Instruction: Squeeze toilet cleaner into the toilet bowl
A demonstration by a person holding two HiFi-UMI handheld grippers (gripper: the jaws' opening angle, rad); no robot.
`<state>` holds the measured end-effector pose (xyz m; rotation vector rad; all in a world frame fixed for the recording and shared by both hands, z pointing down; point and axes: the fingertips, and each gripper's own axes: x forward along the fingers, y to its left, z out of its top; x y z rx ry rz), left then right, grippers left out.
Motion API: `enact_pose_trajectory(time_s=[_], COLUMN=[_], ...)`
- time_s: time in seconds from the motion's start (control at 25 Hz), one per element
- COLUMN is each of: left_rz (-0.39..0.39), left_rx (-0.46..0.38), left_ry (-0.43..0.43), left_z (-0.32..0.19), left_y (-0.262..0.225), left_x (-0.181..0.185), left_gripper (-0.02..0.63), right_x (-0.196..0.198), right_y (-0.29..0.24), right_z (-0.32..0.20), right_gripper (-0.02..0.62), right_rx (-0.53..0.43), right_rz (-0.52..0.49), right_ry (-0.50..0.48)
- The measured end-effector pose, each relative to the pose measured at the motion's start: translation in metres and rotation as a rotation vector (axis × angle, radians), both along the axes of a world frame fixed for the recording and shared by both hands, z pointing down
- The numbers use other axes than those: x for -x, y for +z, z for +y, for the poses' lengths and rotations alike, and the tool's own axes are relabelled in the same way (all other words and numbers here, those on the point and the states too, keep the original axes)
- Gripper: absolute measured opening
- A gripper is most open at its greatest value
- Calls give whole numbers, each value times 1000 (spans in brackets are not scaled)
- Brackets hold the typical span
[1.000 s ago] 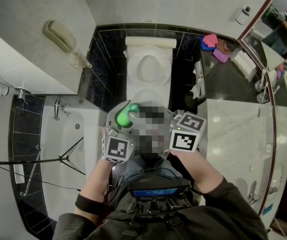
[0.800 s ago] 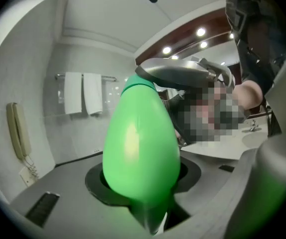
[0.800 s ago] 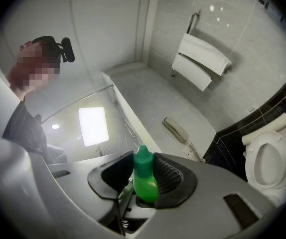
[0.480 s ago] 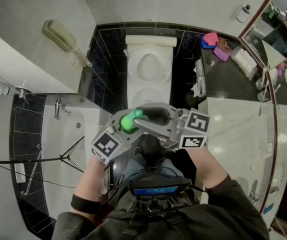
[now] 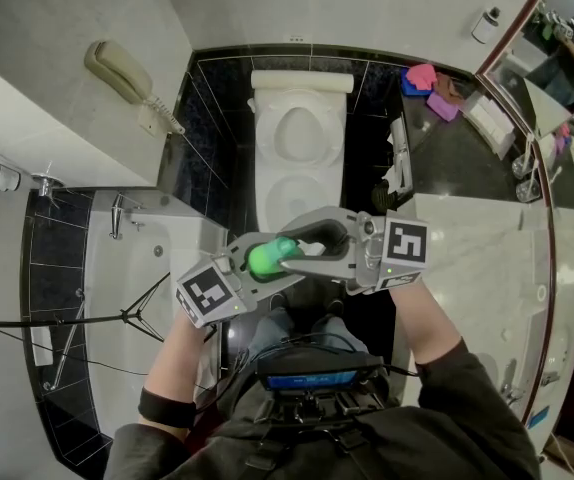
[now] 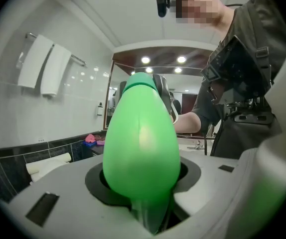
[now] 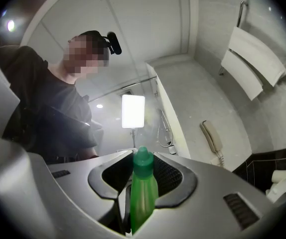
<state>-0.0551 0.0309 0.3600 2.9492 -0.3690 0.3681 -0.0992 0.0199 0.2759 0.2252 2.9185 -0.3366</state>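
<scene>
Before the white toilet [image 5: 300, 193], on its near side, a green toilet cleaner bottle [image 5: 270, 256] hung in the air between two hand-held claws. The left claw [image 5: 277, 268] was clamped on the bottle's broad body and the right claw [image 5: 312, 248] closed on it just below the cap, with a marble surface [image 5: 467, 268] to the right.

no words or numbers can be read. the left gripper [image 5: 265, 264] and right gripper [image 5: 317, 250] show only black square marks.
</scene>
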Motion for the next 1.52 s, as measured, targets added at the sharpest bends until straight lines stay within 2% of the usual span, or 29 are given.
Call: enact_pose_trajectory(time_s=[0.12, 0.28, 0.32, 0.4, 0.44, 0.68, 0.84, 1.12, 1.24, 1.36, 1.52], left_rz=[-4, -11, -16, -24, -25, -73, -42, -46, -63, -113, -148], left_rx=[-1, -19, -29, -57, -74, -211, -224, -236, -247, -293, -326], left_ry=[5, -10, -23, -71, -105, -360, -396, -407, -451, -487, -578], left_z=[1, -1, -3, -8, -12, -47, -52, -57, -64, -73, -84], left_y=[0, 0, 1, 2, 2, 5, 5, 5, 7, 10, 10], left_x=[0, 0, 0, -1, -1, 13, 11, 12, 19, 25, 35], left_gripper=[189, 189, 189, 189, 189, 189, 189, 189, 189, 189, 189], right_x=[-1, -1, -1, -1, -1, 4, 5, -1, -2, -1, 2], right_y=[1, 1, 1, 4, 5, 13, 15, 4, 10, 14, 16], right_z=[0, -2, -5, -16, -21, -47, -60, -67, -68, -67, -68], right_gripper=[143, 154, 174, 254, 272, 319, 339, 334, 334, 333, 328], right_rx=[-10, 60, 77, 95, 107, 254, 248, 252, 283, 314, 377], right_rz=[-20, -19, -21, -29, -31, 23, 75, 81, 103, 108, 107], right_ry=[-1, 18, 37, 96, 128, 318, 414, 430, 430, 423, 415])
